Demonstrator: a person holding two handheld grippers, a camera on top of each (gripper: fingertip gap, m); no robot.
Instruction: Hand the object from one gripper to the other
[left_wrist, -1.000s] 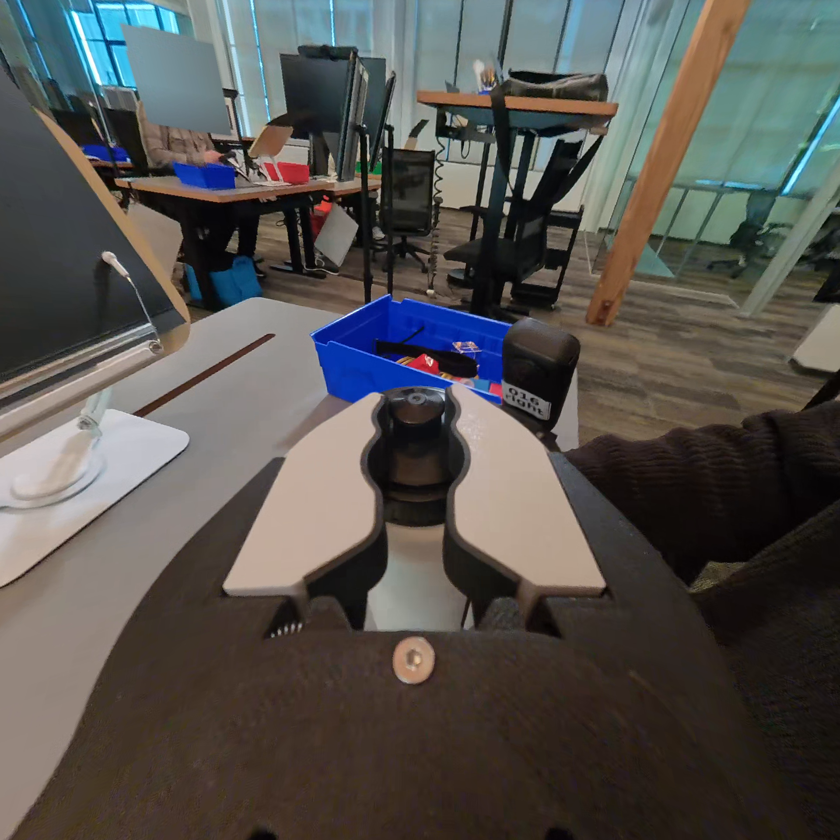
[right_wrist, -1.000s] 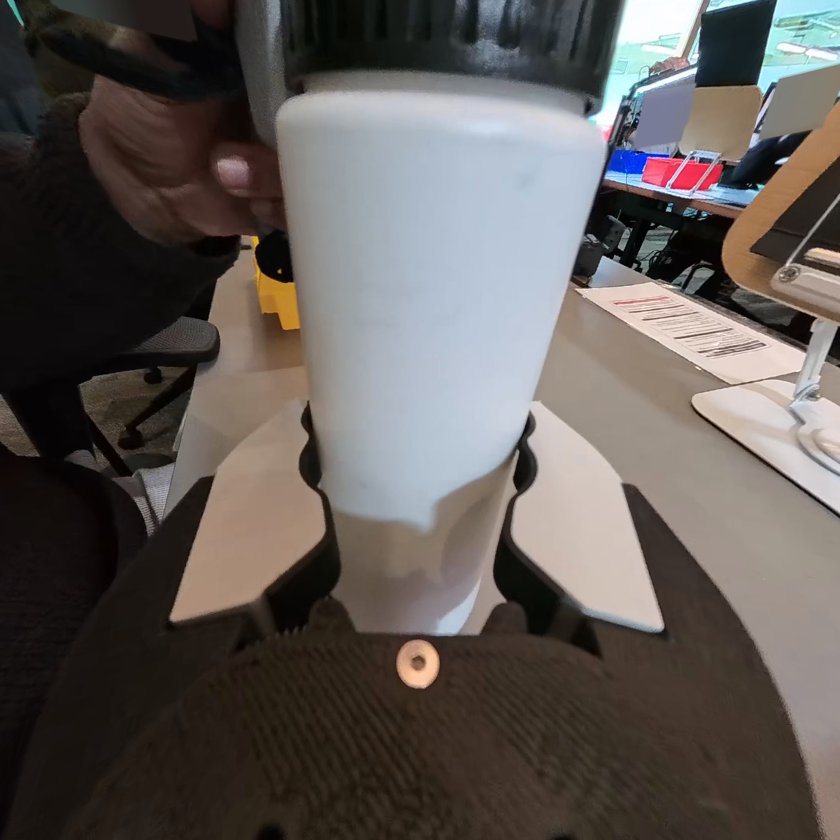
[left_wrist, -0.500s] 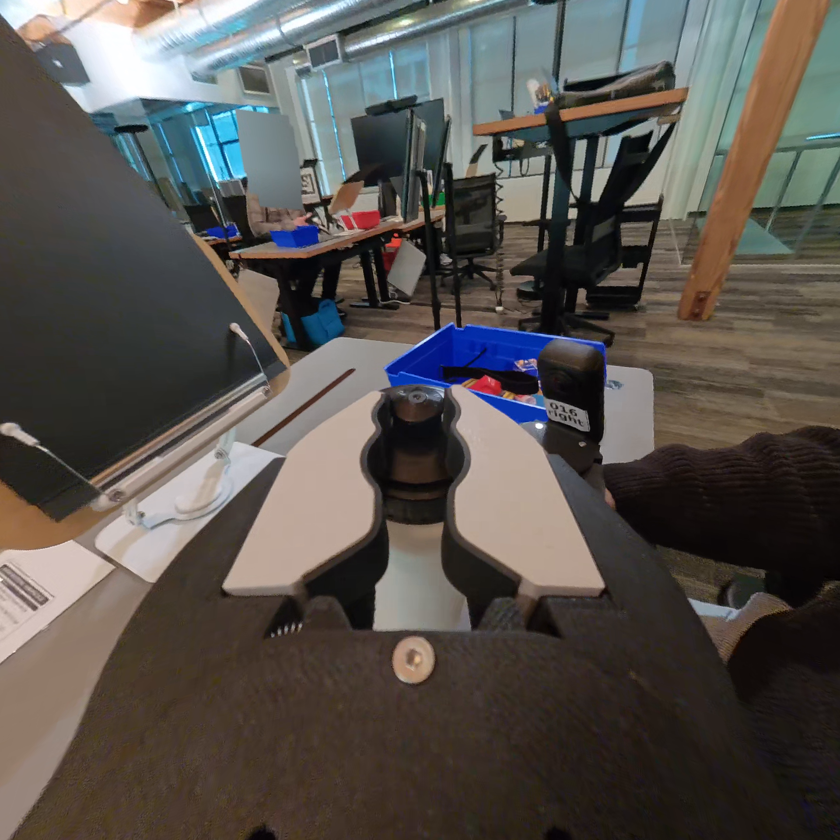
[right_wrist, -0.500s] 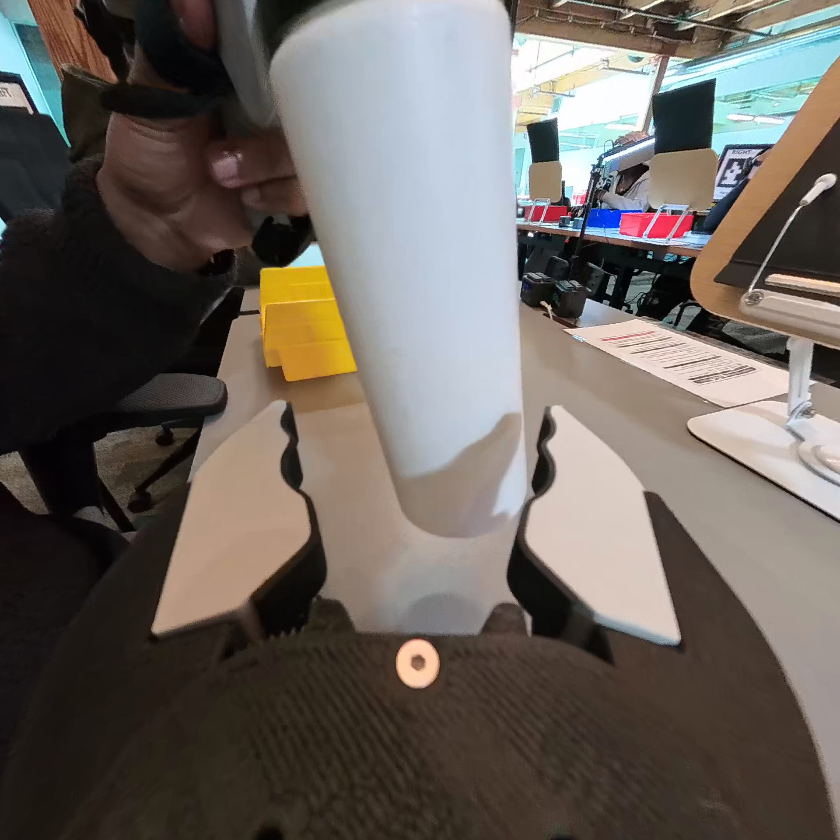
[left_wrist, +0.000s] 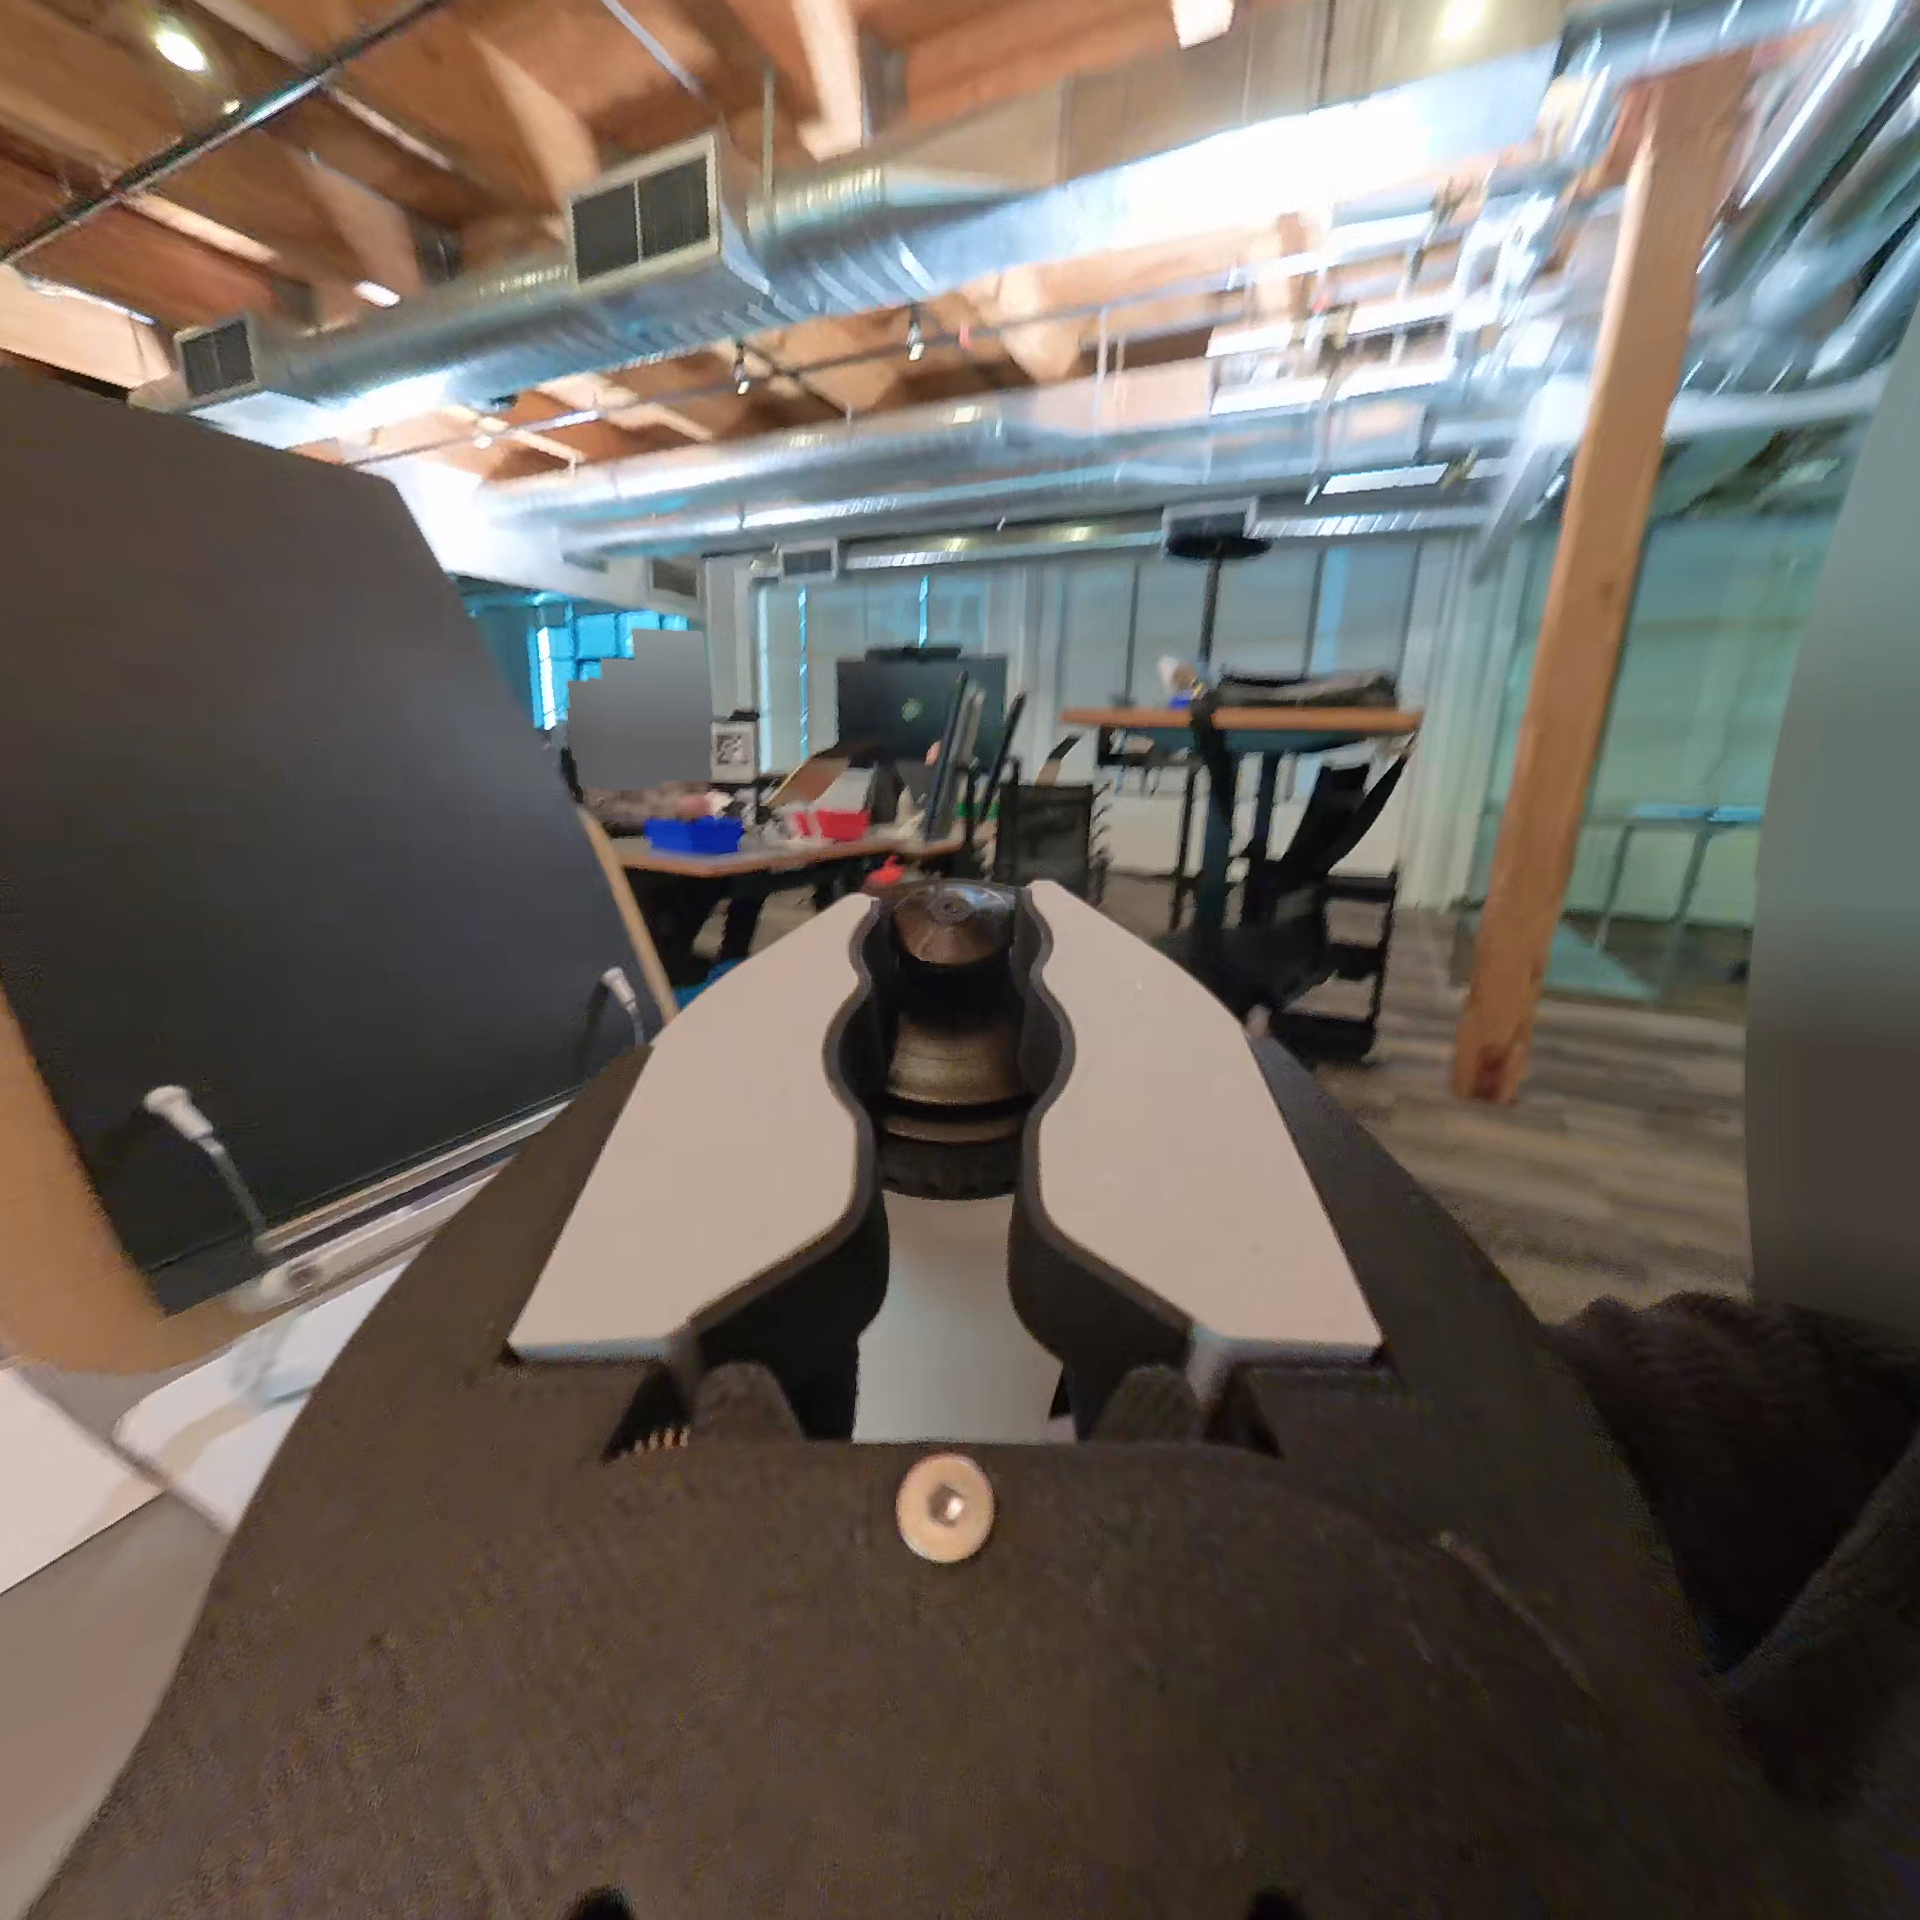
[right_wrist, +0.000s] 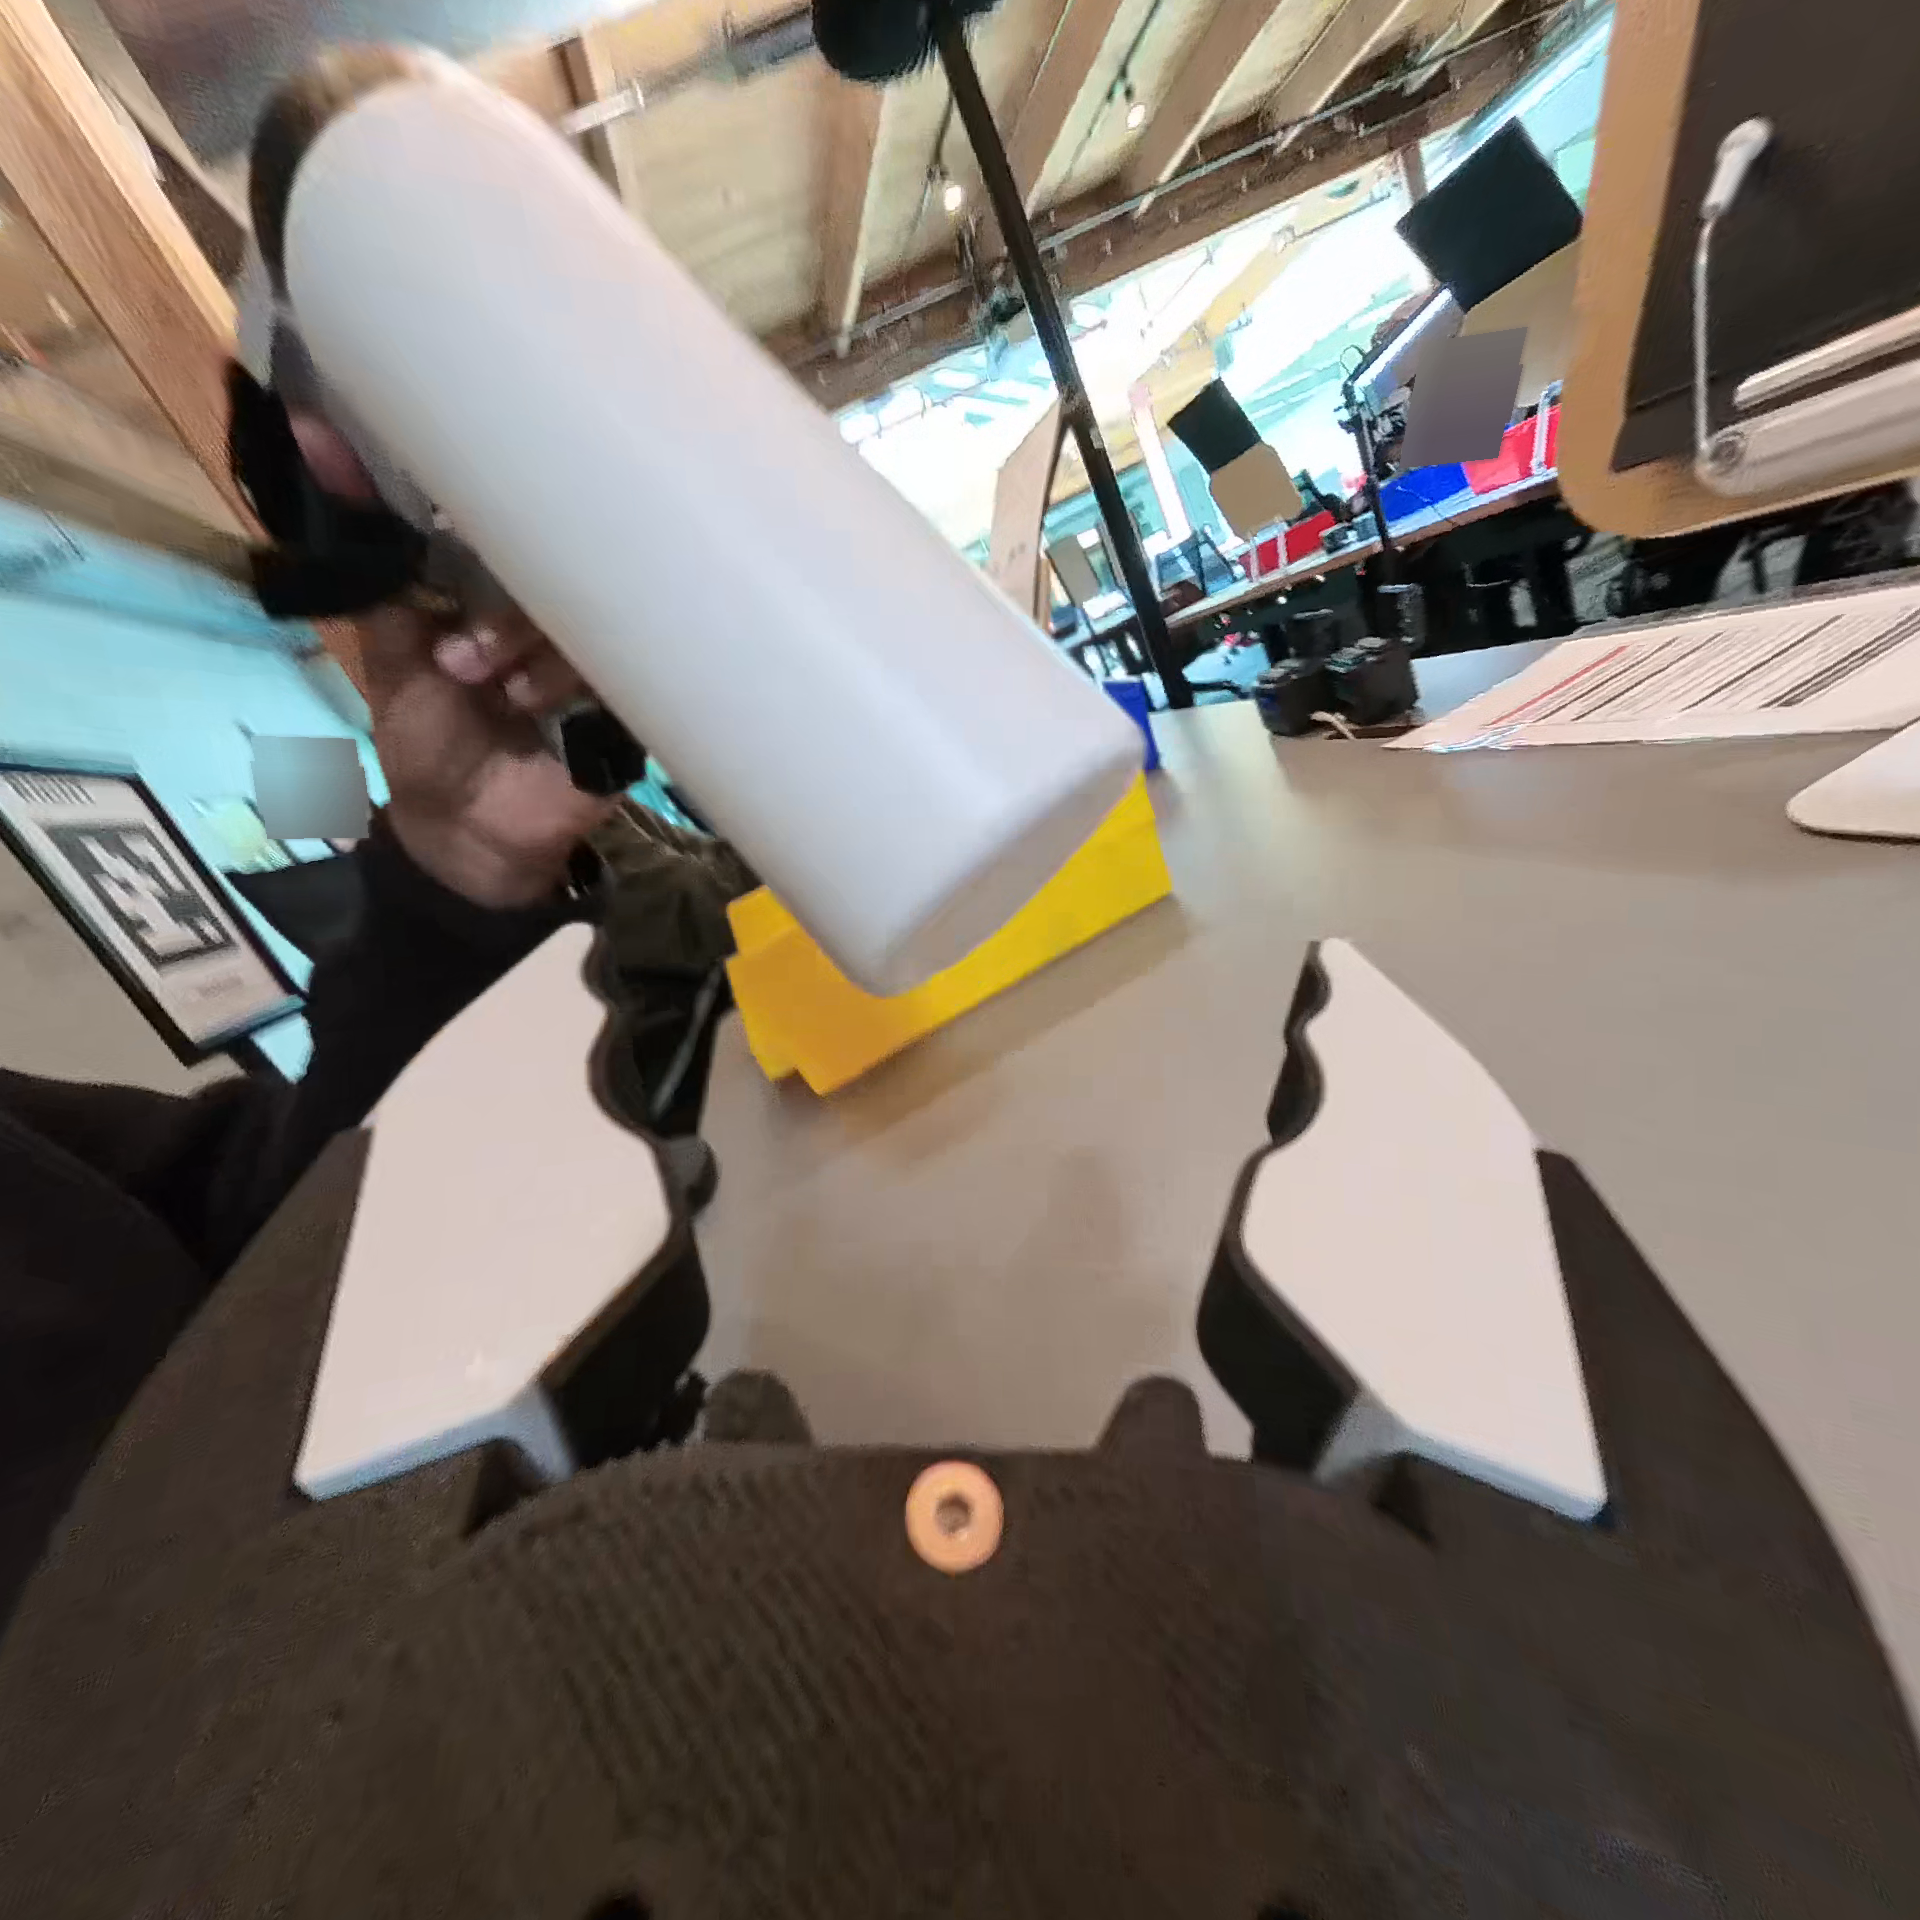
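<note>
A white bottle (right_wrist: 665, 520) with a black cap (left_wrist: 951, 997) is the object. My left gripper (left_wrist: 951, 935) is shut on the bottle's black cap and neck; a strip of the white body (left_wrist: 956, 1320) shows between the fingers. In the right wrist view the bottle hangs tilted in the air, base toward the lower right, held at its upper end by the left gripper in a person's hand (right_wrist: 468, 748). My right gripper (right_wrist: 951, 1029) is open and empty, low over the grey table (right_wrist: 1455, 987), below and apart from the bottle's base.
A yellow bin (right_wrist: 935, 966) sits on the table behind the bottle. A dark board on a white stand (left_wrist: 260, 883) is at the left. A printed sheet (right_wrist: 1704, 675) and a stand base (right_wrist: 1860, 800) lie at the right. A sleeve (left_wrist: 1745, 1455) is at the lower right.
The bottle has left my right gripper's fingers, which opened wide. The left gripper lifted the bottle up and tilted it; its view swung up toward the ceiling.
</note>
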